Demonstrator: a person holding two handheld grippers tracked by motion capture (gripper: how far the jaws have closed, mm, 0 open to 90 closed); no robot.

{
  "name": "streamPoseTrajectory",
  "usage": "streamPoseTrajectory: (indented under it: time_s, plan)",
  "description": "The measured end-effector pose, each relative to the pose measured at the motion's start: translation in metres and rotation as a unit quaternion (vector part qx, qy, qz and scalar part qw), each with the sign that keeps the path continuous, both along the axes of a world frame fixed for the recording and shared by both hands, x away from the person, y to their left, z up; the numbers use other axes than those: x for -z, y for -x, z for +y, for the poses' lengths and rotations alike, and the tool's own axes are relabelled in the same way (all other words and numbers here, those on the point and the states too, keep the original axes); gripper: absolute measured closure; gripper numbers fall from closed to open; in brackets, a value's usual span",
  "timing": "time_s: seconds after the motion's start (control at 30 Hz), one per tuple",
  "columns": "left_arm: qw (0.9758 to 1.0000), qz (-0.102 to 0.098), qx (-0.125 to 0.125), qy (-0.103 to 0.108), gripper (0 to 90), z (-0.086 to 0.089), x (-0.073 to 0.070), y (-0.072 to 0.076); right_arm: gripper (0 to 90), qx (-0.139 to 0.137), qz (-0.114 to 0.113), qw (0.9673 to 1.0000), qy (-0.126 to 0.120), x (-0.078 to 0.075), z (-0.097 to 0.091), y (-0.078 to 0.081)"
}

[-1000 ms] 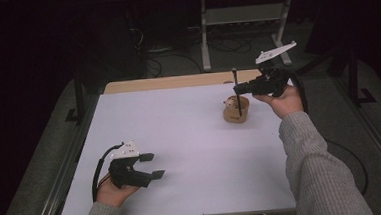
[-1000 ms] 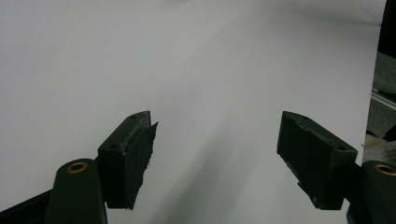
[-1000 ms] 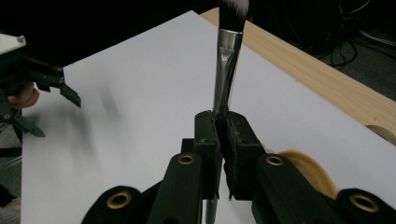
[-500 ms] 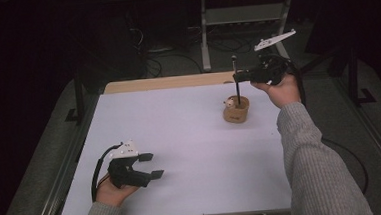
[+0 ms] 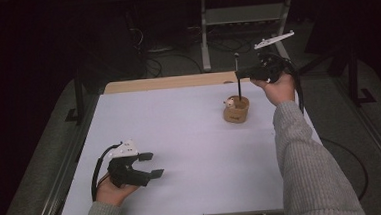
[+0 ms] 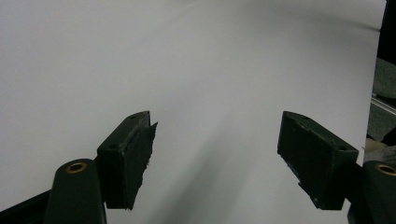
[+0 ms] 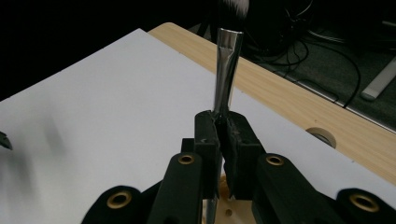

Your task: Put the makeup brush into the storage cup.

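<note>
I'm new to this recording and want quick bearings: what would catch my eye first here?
First, the right gripper at the table's far right, shut on an upright makeup brush whose lower end stands in a small wooden holder. Next, the left gripper, open above the bare white table at the near left.

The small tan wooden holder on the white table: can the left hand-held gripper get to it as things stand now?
Probably yes. The left hand-held gripper is open, and bare white table lies between it and the small tan wooden holder. But the right hand-held gripper holds a dark-handled brush upright there.
</note>
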State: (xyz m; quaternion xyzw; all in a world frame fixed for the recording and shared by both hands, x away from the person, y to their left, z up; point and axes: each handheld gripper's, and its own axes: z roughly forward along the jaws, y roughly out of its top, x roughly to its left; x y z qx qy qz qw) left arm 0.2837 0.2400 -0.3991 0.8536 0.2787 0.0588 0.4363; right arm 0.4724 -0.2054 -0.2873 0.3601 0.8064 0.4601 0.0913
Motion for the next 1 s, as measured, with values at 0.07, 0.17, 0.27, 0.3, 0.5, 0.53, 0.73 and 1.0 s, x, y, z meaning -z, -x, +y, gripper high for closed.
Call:
streamPoseTrajectory:
  time_s: [0.07, 0.17, 0.27, 0.3, 0.5, 0.53, 0.73, 1.0]
  plan:
    - [1.0000, 0.001, 0.000, 0.001, 26.0, 0.000, 0.000, 0.000, 83.4, 0.003, -0.001, 1.0000, 0.000, 0.001, -0.001, -0.001]
    - [1.0000, 0.002, -0.001, 0.002, 26.0, 0.000, 0.000, 0.001, 83.4, 0.008, 0.002, 1.0000, 0.001, 0.002, -0.004, -0.002]
    - [1.0000, 0.001, 0.001, 0.000, 26.0, 0.000, 0.000, 0.001, 83.4, 0.014, -0.001, 0.9999, 0.001, 0.003, -0.006, -0.002]
    - [1.0000, 0.001, 0.002, 0.000, 25.9, -0.001, 0.000, 0.001, 83.4, 0.016, -0.003, 0.9999, -0.001, 0.004, -0.007, -0.002]
    - [1.0000, 0.003, 0.004, 0.000, 25.9, -0.003, 0.001, 0.000, 83.4, 0.027, 0.001, 0.9996, 0.007, 0.011, -0.010, -0.004]
    - [1.0000, 0.003, 0.004, 0.000, 25.9, -0.003, 0.001, 0.000, 83.4, 0.028, 0.000, 0.9996, 0.008, 0.012, -0.010, -0.005]
    - [1.0000, 0.005, 0.005, 0.001, 25.7, -0.003, 0.001, -0.001, 83.4, 0.035, 0.005, 0.9993, 0.010, 0.019, -0.010, -0.008]
    - [1.0000, 0.003, 0.002, 0.007, 25.4, 0.000, -0.001, -0.001, 83.4, 0.034, 0.003, 0.9993, 0.016, 0.023, -0.004, -0.010]
